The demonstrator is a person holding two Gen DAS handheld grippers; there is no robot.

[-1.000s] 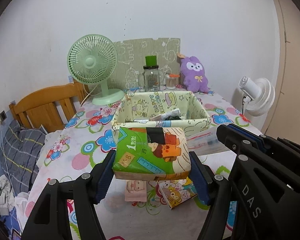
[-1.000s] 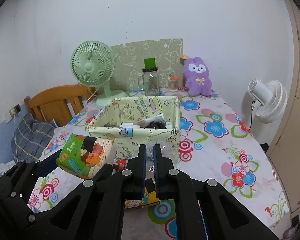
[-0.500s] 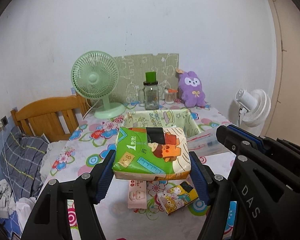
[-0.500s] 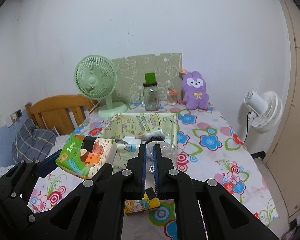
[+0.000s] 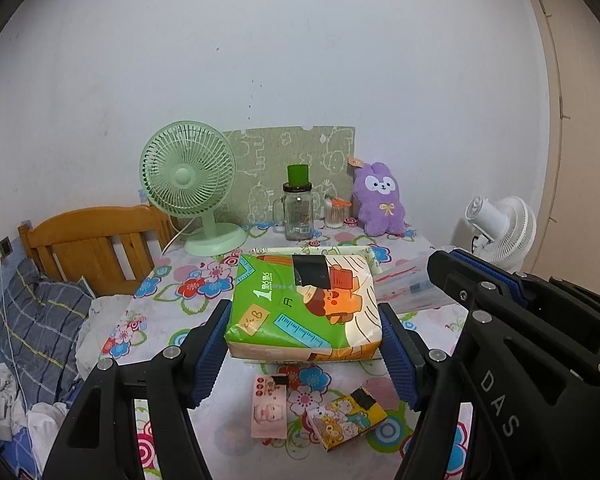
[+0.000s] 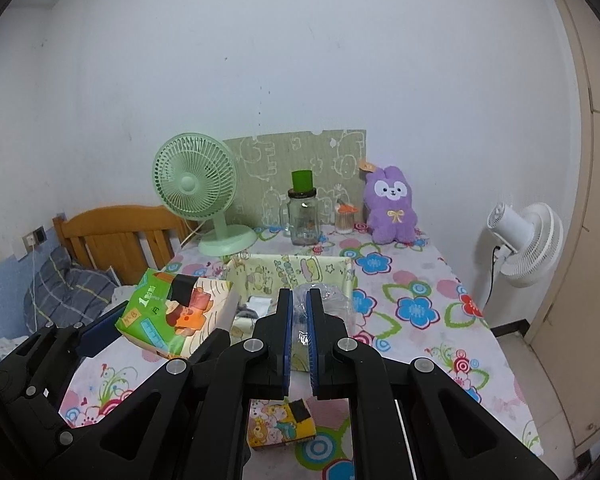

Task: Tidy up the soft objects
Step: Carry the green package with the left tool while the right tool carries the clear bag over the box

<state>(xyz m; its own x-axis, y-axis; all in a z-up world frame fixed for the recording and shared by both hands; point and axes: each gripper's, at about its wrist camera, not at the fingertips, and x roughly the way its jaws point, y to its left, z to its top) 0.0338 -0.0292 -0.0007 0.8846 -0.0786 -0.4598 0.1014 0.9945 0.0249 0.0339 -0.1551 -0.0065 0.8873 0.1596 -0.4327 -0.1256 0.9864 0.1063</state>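
Note:
My left gripper is shut on a green and orange tissue pack, its blue pads pressing both sides, and holds it in the air over the floral table. The same pack shows at the left of the right wrist view. My right gripper is shut on a crumpled clear plastic bag. Behind both stands an open yellow-green storage box with several items inside. A pink pack and a yellow cartoon pack lie on the table below. A purple plush sits at the back.
A green desk fan, a glass jar with a green lid and a small swab jar stand along the back wall. A white fan stands off the table's right edge. A wooden headboard and bedding lie to the left.
Both grippers have risen with what they hold. The box and table now sit lower and farther off in both views. Neither grip has changed.

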